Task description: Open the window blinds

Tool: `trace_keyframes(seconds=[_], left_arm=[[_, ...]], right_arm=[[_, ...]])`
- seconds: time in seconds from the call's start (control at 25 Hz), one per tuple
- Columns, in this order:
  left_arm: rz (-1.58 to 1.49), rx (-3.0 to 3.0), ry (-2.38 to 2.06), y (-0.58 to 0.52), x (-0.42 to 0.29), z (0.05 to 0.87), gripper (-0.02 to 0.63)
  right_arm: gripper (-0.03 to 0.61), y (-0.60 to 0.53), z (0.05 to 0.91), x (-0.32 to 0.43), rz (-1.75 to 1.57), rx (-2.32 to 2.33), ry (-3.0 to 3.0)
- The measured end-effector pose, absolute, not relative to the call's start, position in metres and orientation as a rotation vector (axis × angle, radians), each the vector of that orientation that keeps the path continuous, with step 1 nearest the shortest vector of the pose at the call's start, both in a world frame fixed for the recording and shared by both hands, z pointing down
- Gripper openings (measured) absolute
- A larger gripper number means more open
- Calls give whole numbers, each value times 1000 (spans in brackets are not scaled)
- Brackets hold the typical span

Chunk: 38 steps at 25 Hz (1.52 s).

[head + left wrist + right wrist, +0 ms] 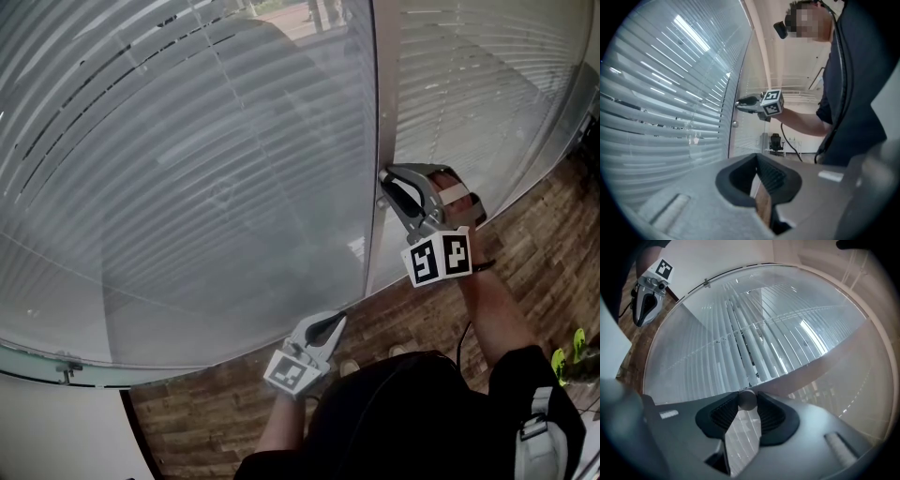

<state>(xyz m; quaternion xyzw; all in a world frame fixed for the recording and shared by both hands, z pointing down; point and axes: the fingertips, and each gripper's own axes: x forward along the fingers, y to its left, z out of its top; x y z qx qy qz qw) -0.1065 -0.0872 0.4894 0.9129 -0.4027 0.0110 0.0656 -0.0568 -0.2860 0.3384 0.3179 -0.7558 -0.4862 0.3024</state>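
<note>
Blinds [187, 169] fill the wall of glass in front of the person. Their slats run level, with thin bright gaps showing between some of them. An upright frame [376, 112] splits the glass into a wide pane on the left and a narrower one on the right. Brown wood floor [534, 253] runs along the foot of the glass.

The right gripper [382, 187] is raised to the frame and points at it almost level. In the right gripper view its jaws stand part-way in, with both pads touching a small round knob [746, 400] that sits on the frame.

The left gripper [337, 322] hangs lower, near the bottom of the left pane and well apart from the knob. Its jaws are drawn together to a thin slit and nothing is between them.
</note>
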Motion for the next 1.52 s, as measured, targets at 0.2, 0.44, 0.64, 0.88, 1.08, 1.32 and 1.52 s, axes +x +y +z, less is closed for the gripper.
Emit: trace_keyframes(seconds=[0.2,0.44,0.64,0.88,1.08,1.32,1.52], left_arm=[[39,2754,-1215,-85,-106,489,5],[44,2745,-1221,-83,-108,490,5],[48,2750,-1216,-81,-107,492,5],[55,2742,-1227,-78,-111,493,5],[50,2745,-1233,-76,-114,492,5],[74,2731,-1218,-75,-113,497,5],[74,2750,-1198,-75,-110,496,5]], right_arm=[[129,-286,336,-56,-1228,876,-2067],[129,-287,334,-56,-1137,919,-2157],[129,-287,332,-55,-1038,979,-2246],[129,-288,329,-53,-892,1035,-2377],[129,-292,330,-53,-741,1107,-2523],[129,-293,329,-51,-590,1149,-2623],[129,-296,327,-48,-451,1197,-2692]])
